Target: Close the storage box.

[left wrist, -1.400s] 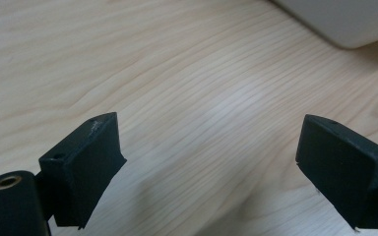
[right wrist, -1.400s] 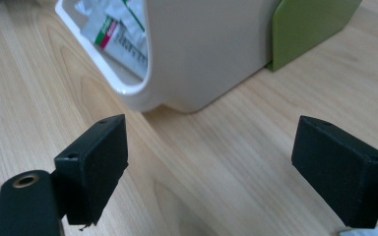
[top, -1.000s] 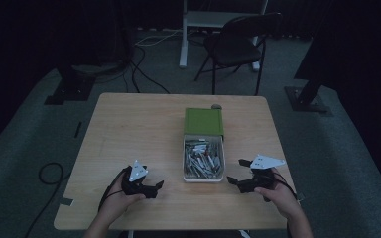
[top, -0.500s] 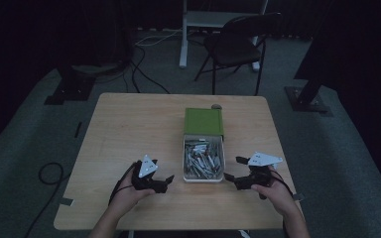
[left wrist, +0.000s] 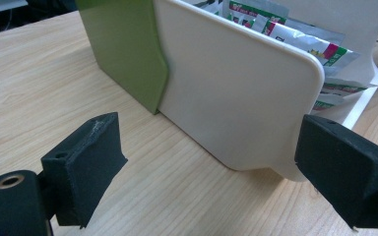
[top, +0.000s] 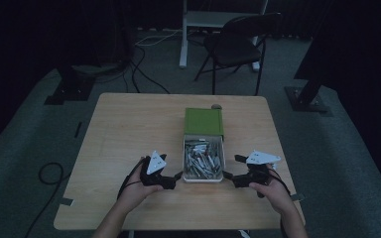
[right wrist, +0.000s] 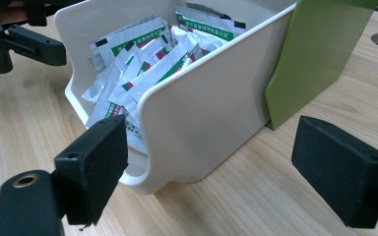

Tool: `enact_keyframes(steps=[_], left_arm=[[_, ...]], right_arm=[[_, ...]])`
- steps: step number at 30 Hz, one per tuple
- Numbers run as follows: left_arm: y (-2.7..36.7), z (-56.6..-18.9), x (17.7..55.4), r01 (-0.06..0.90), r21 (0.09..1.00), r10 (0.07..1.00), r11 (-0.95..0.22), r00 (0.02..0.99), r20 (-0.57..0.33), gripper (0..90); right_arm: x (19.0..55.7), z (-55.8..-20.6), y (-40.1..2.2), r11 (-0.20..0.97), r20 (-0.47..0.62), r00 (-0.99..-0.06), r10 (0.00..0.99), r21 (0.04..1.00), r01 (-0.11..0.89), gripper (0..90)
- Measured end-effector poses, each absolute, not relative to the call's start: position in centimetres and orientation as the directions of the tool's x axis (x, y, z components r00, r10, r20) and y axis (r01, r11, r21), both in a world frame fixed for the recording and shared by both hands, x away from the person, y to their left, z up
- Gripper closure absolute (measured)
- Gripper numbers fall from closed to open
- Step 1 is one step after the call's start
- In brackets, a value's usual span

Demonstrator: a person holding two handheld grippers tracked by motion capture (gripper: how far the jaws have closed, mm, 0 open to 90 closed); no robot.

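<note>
Scene: a wooden counter (top: 129,129) seen from the high view, dim room, a person's forearms coming in from the bottom edge.
Bin: a white open bin (top: 203,179) sits just right of the frame's centre on the counter, its far end joined to a green box (top: 204,122) that lies above it in the frame.
Contents: silvery packets (top: 203,159) with green and red print are heaped loosely inside the bin; in the right gripper view they pile toward the upper left of the frame (right wrist: 142,64).
Left gripper: the left gripper (top: 177,178) lies low at the bin's lower-left corner in the high view, held by the left hand (top: 134,191).
Left fingers: released, standing wide apart; in the left gripper view the bin's white side wall (left wrist: 236,93) is just ahead between them, the right finger (left wrist: 344,177) just beside the wall's lower corner, with nothing clamped.
Right gripper: the right gripper (top: 230,171) lies at the bin's lower-right corner in the high view, held by the right hand (top: 275,191).
Right fingers: released and spread wide; in the right gripper view the bin's rounded corner (right wrist: 177,162) sits between them, the left finger (right wrist: 96,164) close by it, whether touching I cannot tell.
Beyond the counter: a dark folding chair (top: 238,47) stands on the floor at the upper middle of the high view.
</note>
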State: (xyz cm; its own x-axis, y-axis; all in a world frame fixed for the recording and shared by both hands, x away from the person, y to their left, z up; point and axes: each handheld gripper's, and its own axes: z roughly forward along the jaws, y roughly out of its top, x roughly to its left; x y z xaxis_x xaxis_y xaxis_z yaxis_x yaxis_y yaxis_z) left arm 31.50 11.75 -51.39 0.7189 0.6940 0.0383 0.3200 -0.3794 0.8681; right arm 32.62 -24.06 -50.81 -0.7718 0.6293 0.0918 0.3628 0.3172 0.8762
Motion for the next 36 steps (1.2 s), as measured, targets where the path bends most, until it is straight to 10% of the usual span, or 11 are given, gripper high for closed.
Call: enact_keyframes(steps=[36], left_arm=[[10.7,-50.3,32.6,0.296,0.88,0.673,-0.371,0.739,0.035,11.1]], right_arm=[[33.7,-51.1,-23.8,0.316,0.08,-0.746,0.662,0.872,0.374,13.0]])
